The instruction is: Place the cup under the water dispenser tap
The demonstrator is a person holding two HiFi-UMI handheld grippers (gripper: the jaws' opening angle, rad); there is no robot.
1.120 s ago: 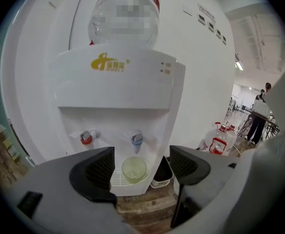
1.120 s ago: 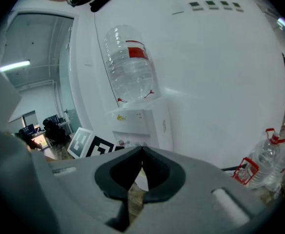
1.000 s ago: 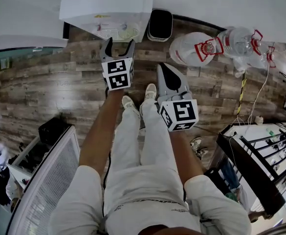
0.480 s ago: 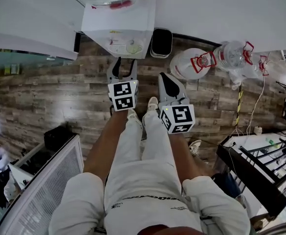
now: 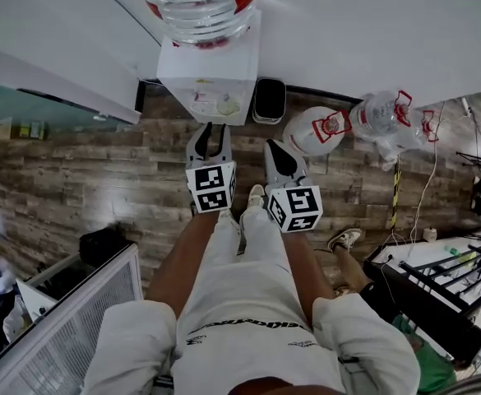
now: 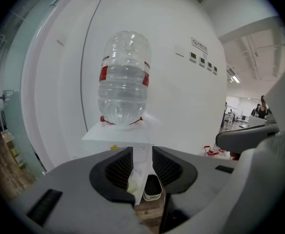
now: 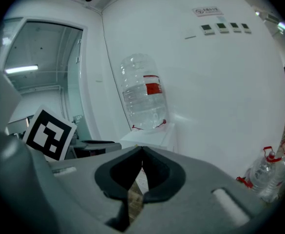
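Note:
A white water dispenser [image 5: 210, 76] with an upturned clear bottle [image 5: 199, 2] stands against the wall, and shows too in the left gripper view [image 6: 117, 136]. A pale round thing [image 5: 226, 104], perhaps the cup, sits low on its front; I cannot tell for sure. My left gripper [image 5: 211, 132] points at the dispenser from a short way off. Its jaws are closing with a narrow gap and nothing between them [image 6: 142, 152]. My right gripper [image 5: 278, 142] hangs beside it, its jaws meeting at the tips and empty [image 7: 141, 152].
A black bin [image 5: 269, 101] stands right of the dispenser. Spare water bottles [image 5: 322, 130] [image 5: 381, 113] lie on the wooden floor further right. A white cabinet [image 5: 67, 336] is at the lower left, a dark rack [image 5: 437, 295] at the lower right.
Both grippers have risen and come nearer the dispenser, whose bottle has come into view. The left jaws have narrowed; the right stays shut.

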